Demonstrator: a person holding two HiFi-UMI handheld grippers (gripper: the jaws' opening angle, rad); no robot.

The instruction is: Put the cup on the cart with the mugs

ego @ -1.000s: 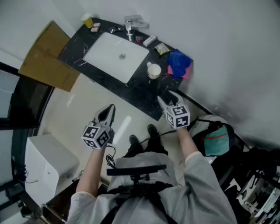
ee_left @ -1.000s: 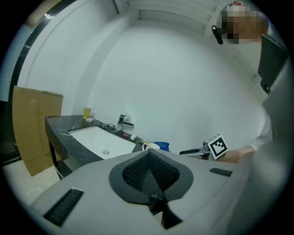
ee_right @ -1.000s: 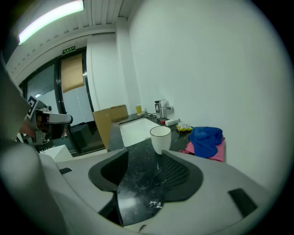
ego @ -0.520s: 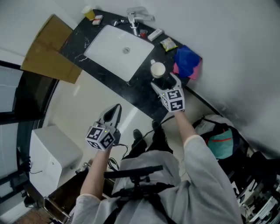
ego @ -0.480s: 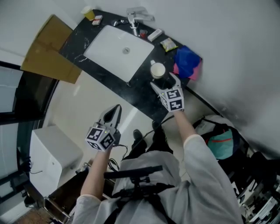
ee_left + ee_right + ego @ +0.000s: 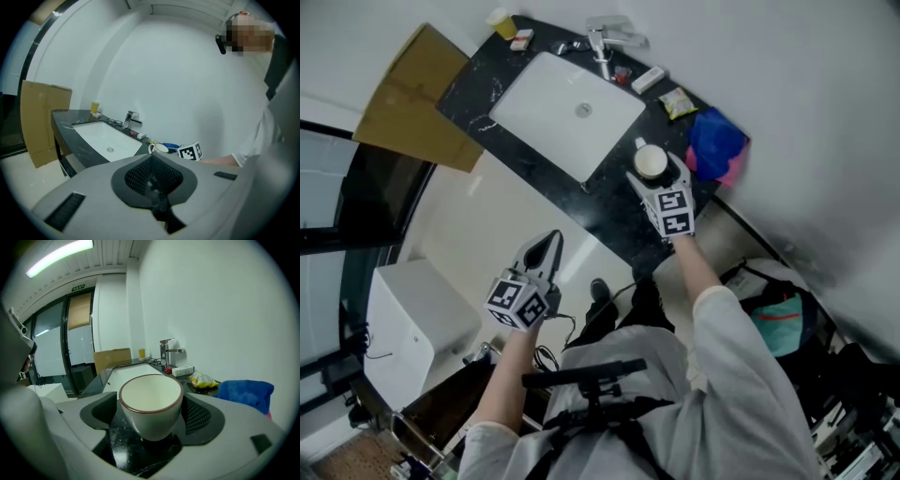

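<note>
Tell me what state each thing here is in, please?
White ceramic cup with brown rim: upright, empty, standing on the black marble counter.
Right gripper: jaws have just been opening, now wide on either side of the cup, not gripping.
Left gripper: jaws shut, empty.
White rectangular sink: empty.
Blue cloth: crumpled.

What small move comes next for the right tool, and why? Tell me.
Probably close the right tool on the cup: its jaws, just opened, stand apart either side of the cup, which sits upright on the counter, not yet gripped.
</note>
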